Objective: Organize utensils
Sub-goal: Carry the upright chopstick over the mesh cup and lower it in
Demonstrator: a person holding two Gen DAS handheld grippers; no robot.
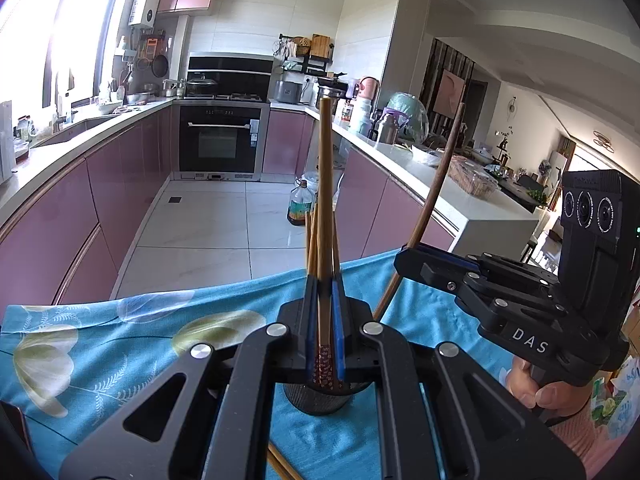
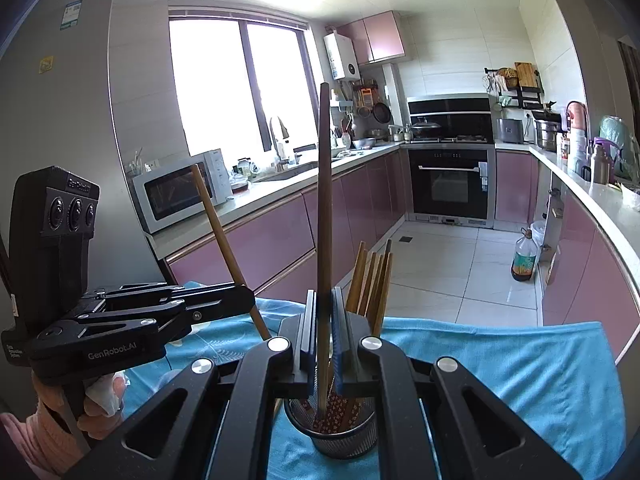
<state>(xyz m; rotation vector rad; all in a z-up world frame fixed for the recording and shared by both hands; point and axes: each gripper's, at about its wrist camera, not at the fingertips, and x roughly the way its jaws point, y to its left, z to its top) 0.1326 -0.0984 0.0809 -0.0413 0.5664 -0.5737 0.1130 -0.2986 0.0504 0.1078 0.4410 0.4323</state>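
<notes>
A black mesh holder stands on a blue floral cloth with several chopsticks upright in it. My left gripper is shut on a light brown chopstick, whose patterned lower end hangs over the holder. My right gripper is shut on a darker chopstick, its lower end reaching into the holder. Both grippers hover close together above the holder.
Another chopstick lies loose on the cloth near the front edge. Beyond the table is a tiled kitchen floor with an oil bottle, pink cabinets and crowded counters on both sides, and a microwave.
</notes>
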